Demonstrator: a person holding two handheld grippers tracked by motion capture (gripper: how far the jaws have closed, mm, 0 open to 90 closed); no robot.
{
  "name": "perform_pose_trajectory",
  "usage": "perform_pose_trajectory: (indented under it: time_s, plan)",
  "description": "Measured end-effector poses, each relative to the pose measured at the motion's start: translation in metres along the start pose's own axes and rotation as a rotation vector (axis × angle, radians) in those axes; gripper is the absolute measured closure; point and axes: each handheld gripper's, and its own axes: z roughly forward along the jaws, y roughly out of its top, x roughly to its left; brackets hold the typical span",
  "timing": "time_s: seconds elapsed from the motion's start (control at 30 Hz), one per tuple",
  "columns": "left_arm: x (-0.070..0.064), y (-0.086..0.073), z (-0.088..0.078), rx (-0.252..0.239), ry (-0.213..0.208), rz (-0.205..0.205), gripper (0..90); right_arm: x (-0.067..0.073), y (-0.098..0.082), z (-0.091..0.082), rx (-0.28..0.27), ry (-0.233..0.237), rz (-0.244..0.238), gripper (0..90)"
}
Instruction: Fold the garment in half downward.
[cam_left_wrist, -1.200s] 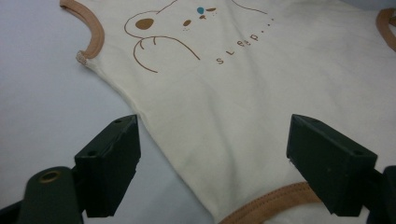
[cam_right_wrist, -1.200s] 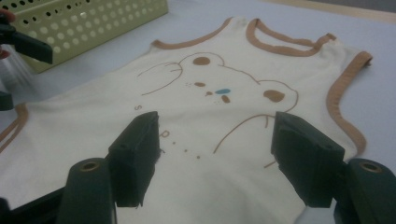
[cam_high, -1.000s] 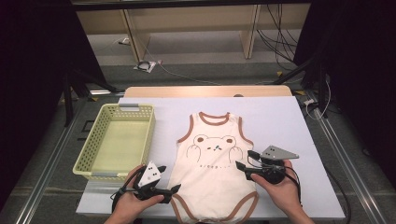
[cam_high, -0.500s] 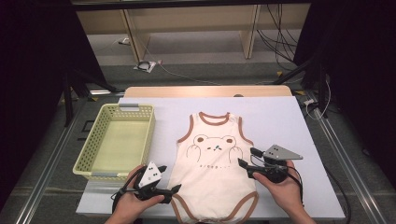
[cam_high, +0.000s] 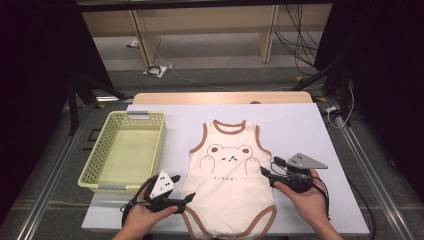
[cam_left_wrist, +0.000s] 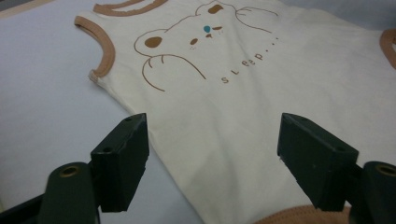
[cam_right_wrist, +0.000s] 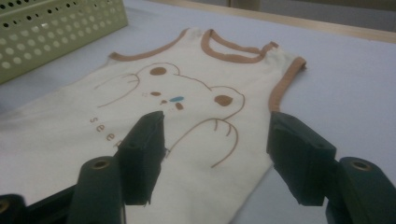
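We have the baby bodysuit (cam_high: 229, 184) lying flat on the bench (cam_high: 320, 135), neck toward the far edge and snap end toward us, so its long axis runs away from us, well to the right of the yellow basket (cam_high: 125, 150). Our left claw (cam_high: 186, 199) sits at the bodysuit's lower left edge, just above the leg opening, its jaws spread astride the side hem. Our right claw (cam_high: 268, 171) sits at the bodysuit's right edge, below the armhole, also spread over the hem. Both claws have just been closing, cloth between the jaws yet not pinched. Each side is equally near, so we judge a two-handed pinch is next.
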Motion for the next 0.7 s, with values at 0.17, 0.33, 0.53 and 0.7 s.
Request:
perform_pose_trajectory:
  time_s: [0.17,0.33,0.53,0.7]
  plan:
    - [0.007,0.023,0.014,0.033,0.016,0.005,32.4,-0.013,0.010,0.006,0.031,-0.030,0.000,44.9]
    - [0.025,0.052,0.045,0.046,0.045,0.005,36.5,-0.026,0.026,0.023,0.057,-0.062,-0.007,49.9]
    - [0.064,0.086,0.095,0.118,0.119,-0.011,40.0,-0.048,0.044,0.051,0.104,-0.090,0.002,53.8]
    - [0.098,0.108,0.135,0.191,0.135,-0.055,42.1,-0.068,0.064,0.077,0.134,-0.117,0.024,58.7]
